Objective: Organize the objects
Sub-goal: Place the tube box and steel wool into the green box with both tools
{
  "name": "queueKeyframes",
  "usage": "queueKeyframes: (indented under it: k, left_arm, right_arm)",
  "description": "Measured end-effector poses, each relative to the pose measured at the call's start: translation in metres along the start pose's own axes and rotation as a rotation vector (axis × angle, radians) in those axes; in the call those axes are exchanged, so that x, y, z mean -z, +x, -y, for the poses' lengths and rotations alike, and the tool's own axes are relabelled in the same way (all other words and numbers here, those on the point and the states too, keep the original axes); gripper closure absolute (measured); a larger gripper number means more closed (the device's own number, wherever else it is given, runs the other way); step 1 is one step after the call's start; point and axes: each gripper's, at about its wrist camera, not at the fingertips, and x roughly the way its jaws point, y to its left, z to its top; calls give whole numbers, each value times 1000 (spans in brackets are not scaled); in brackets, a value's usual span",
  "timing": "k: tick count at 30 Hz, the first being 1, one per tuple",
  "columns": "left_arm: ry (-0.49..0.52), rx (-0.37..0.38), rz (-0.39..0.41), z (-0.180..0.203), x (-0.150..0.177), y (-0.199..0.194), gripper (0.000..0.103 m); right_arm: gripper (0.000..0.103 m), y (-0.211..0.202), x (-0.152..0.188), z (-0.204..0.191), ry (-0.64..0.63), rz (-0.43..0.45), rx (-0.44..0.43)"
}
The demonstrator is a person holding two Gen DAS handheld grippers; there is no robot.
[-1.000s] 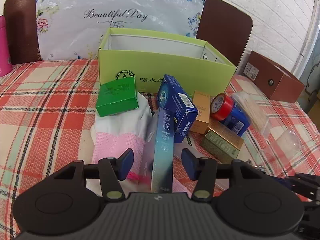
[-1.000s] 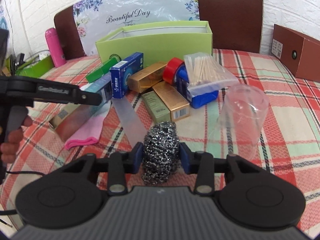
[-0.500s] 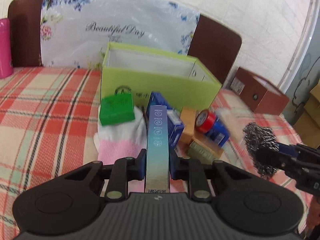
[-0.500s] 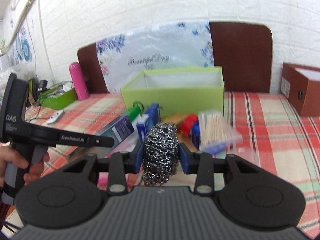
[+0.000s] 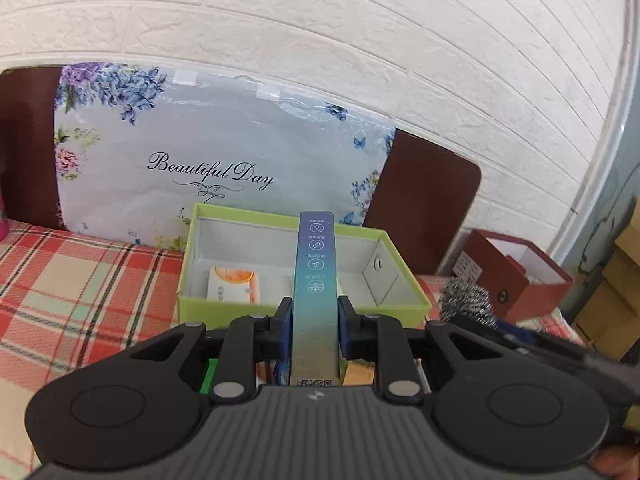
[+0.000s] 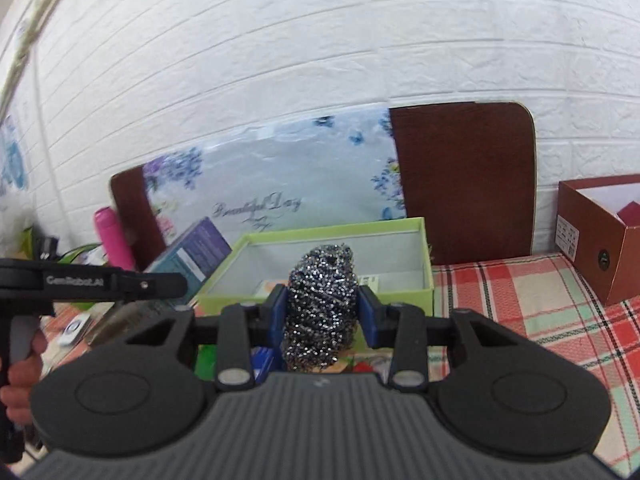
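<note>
My left gripper (image 5: 314,326) is shut on a long blue-teal box (image 5: 315,280), held upright just in front of the open lime-green box (image 5: 280,312). An orange-and-white carton (image 5: 234,286) lies inside the green box. My right gripper (image 6: 322,314) is shut on a steel wool scourer (image 6: 320,304), held in the air before the same green box (image 6: 428,256). The scourer also shows at the right of the left wrist view (image 5: 466,300). The blue-teal box and the left gripper show at the left of the right wrist view (image 6: 192,256).
A floral "Beautiful Day" bag (image 5: 200,152) leans on brown chair backs behind the green box. An open brown box (image 5: 516,276) stands at the right. A pink bottle (image 6: 112,236) stands at the far left. Loose items lie under the grippers on the plaid cloth (image 5: 80,280).
My left gripper closed on the blue-teal box and lifted it. Both grippers rose with their loads and moved toward the green box, whose inside now shows.
</note>
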Motion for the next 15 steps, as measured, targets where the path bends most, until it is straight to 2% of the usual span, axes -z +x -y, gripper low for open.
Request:
queueKeyframes:
  k: [5,8,15]
  left_arm:
    - [-73,-9,10,-8,-25,42,81]
    - [-75,-6,8,-7,-38,66,81]
    - [-79,-14,-41,-11,-47,126,81]
  right_arm:
    - [66,50,-6,16,54,9,99]
    - [66,73,-11,23,81,18,116]
    - [66,116,-16,22,3,19,151]
